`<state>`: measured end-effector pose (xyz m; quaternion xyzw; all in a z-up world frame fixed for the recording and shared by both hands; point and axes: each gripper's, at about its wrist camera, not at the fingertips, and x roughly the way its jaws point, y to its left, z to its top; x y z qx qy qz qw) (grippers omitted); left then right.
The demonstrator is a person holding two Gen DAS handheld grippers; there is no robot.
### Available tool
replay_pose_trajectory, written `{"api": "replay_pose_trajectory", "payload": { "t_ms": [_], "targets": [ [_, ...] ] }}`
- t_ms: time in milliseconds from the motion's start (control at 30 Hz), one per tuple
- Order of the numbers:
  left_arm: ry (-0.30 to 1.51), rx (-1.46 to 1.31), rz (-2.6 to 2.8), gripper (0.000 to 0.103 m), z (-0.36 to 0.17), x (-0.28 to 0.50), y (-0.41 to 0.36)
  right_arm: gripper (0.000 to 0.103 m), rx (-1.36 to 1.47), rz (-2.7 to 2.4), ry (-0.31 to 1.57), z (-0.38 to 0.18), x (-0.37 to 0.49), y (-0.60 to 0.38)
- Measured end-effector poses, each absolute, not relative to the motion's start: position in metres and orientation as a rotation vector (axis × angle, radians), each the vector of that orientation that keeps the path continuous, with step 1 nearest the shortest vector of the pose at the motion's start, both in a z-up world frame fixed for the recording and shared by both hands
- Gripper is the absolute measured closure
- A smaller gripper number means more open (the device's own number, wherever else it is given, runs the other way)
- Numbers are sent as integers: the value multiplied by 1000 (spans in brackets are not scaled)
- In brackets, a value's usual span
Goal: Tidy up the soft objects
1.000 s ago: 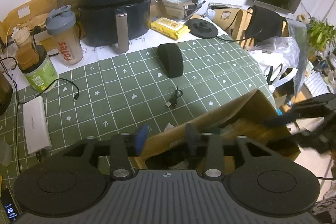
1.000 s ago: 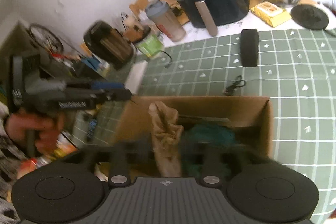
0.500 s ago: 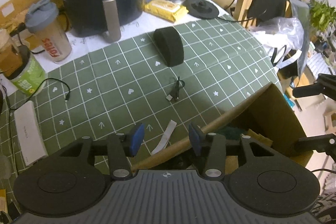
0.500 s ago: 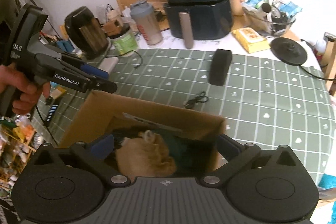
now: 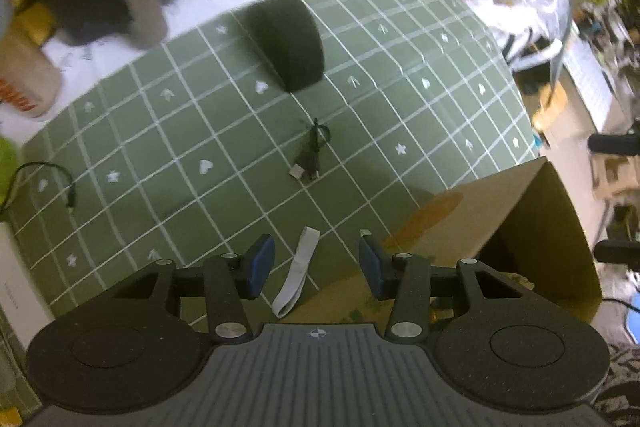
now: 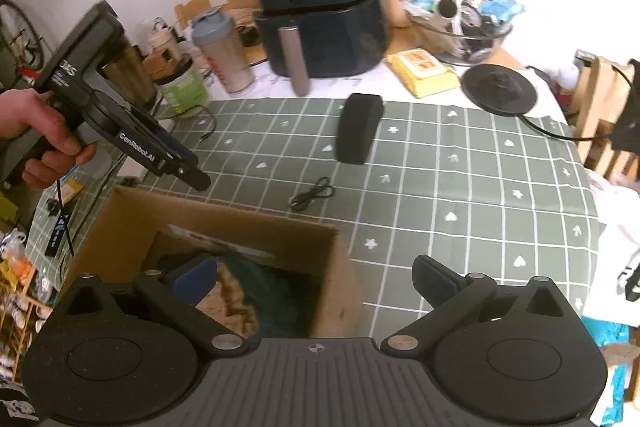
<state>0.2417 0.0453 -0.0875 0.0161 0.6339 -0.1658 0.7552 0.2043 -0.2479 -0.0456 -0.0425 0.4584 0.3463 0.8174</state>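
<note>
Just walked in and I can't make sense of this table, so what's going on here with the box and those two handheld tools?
A person is sorting soft things into an open brown cardboard box on the green grid-patterned tablecloth. The right tongs have just been opening and stand wide and empty above the box, where a tan plush item and dark teal fabric lie. The left tongs point down, open, over a small white strap on the cloth beside the box, not touching it.
</note>
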Motion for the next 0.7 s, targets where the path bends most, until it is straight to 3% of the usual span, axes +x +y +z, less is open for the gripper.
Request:
{"api": "replay_pose_trajectory", "payload": {
  "t_ms": [700],
  "targets": [
    [1829,296,-480,63,-216,300,9,0,15,555,996,-51,213,-293]
  ]
}}
